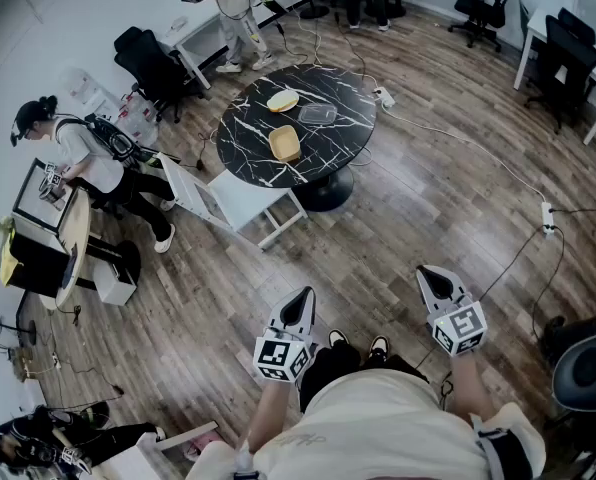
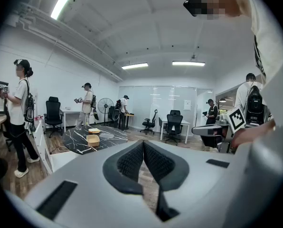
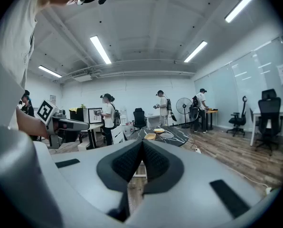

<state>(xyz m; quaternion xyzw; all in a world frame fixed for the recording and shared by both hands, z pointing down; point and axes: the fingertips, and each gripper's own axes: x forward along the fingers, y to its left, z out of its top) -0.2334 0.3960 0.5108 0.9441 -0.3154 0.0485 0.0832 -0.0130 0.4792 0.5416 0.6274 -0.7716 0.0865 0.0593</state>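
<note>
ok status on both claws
left claw shut, empty. right claw shut, empty. marble table ahead, apart from both. white chair at its near side.

Three dishes sitting on a round black marble table (image 1: 240, 158)
A yellow tray (image 1: 285, 143), a clear box (image 1: 317, 114) and a yellow plate (image 1: 282, 100) are lying apart, well ahead of the left gripper (image 1: 305, 293) and right gripper (image 1: 430, 271).

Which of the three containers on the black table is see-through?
The clear tray, rightmost on the table; the box and dish are yellow.
</note>
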